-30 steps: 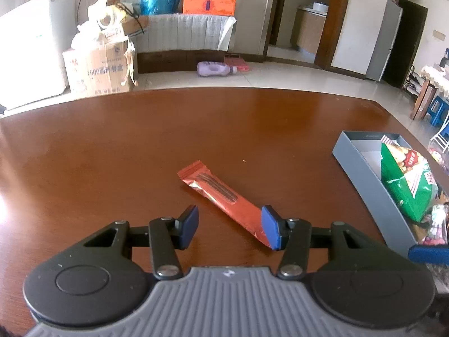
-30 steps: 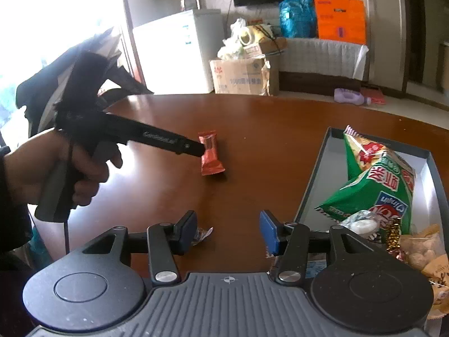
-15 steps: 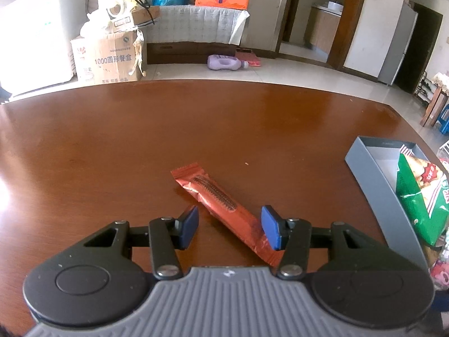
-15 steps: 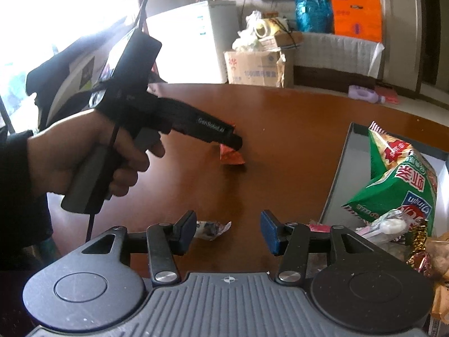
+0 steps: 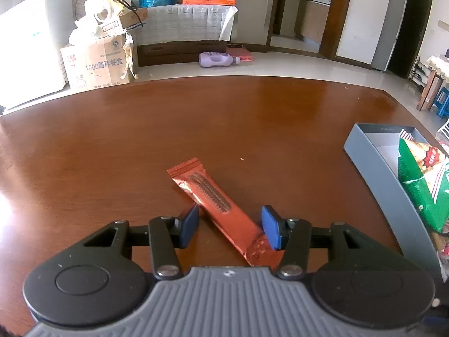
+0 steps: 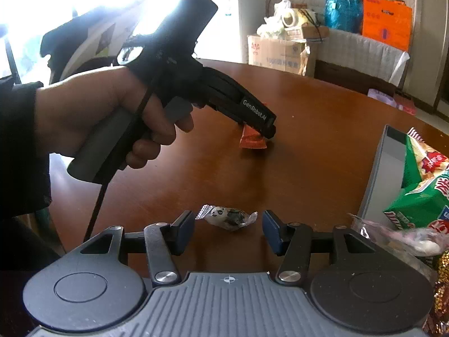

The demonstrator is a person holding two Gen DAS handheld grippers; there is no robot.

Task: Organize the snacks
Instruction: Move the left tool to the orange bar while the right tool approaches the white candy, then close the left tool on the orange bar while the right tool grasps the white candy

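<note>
Now the right gripper [image 6: 228, 231], jaws just opened wider, straddles the candy [image 6: 226, 217].

Left black two-finger gripper [image 5: 228, 229] is angling down, blue pads apart – a bare hand [image 6: 112, 120] is squeezing its handle. Right black two-finger gripper [image 6: 228, 231] – its jaws have just been opening, gripping nothing.

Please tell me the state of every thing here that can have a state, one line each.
Left gripper: open, astride the bar, not clamped.
Right gripper: open, jaws just opening.
Long orange-red foil snack bar: sealed, flat on table.
Small white wrapped candy: wrapped, on table.
Grey cardboard box: open, holding snacks.
Green chip bag: inside box.
</note>
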